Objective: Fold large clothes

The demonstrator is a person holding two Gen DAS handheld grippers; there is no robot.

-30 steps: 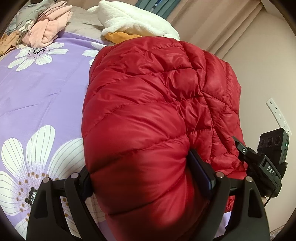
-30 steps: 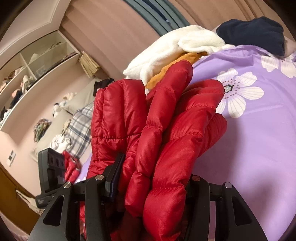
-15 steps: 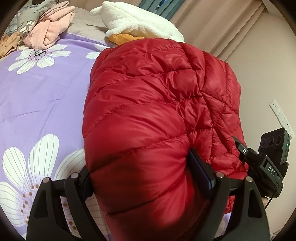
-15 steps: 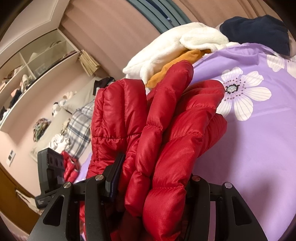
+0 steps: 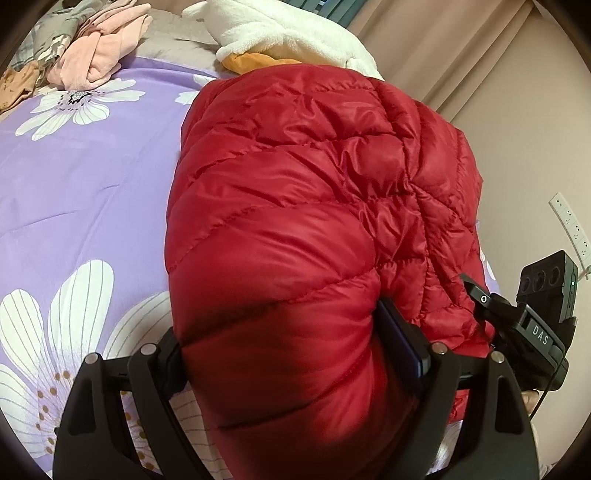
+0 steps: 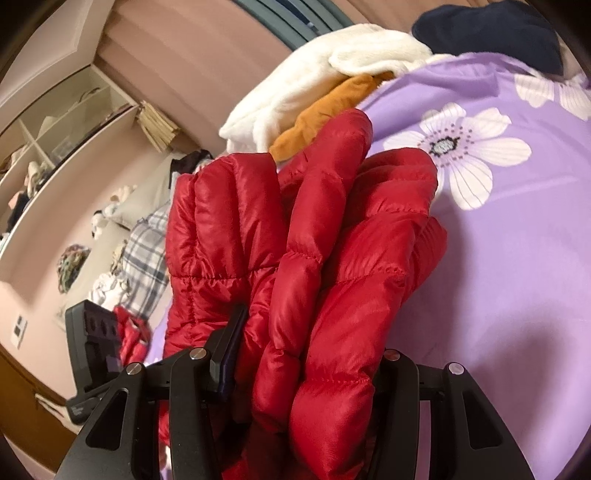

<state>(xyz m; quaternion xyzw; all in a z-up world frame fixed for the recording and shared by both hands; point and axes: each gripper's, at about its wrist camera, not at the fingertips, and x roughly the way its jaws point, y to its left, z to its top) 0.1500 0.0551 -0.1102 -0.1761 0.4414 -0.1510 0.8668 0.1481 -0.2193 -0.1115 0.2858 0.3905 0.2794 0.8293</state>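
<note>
Both grippers are locked onto the red jacket (image 5: 295,229), and it sits bunched up over the purple flowered bed (image 5: 74,192).

Left gripper (image 5: 295,350) first: it tilts steeply down toward the bed, its fingers (image 5: 402,339) spread wide and clamped on a fat, puffy roll of the jacket. The quilted bulk swells out between them and fills most of the left wrist view, running away toward the far right edge of the bed. Off to its right, just beside the jacket's lower hem, sits the right gripper's black camera block (image 5: 546,295).

Right gripper (image 6: 306,350) now: angled down more gently, its fingers (image 6: 229,347) pinch several stacked folds of the jacket (image 6: 295,258), layers standing upright like a fan between the pads. The grip is narrower here, fabric squeezed on both sides. The other gripper's black block (image 6: 96,332) shows at the near left.

Beyond the jacket, at the far end of the bed, lies a white fleece (image 5: 295,33) over something orange (image 5: 255,61). A pink garment (image 5: 99,55) is heaped at the far left in the left wrist view, and a navy one (image 6: 491,33) sits at the far right in the right wrist view. Shelves (image 6: 55,122) line the wall on the left.
</note>
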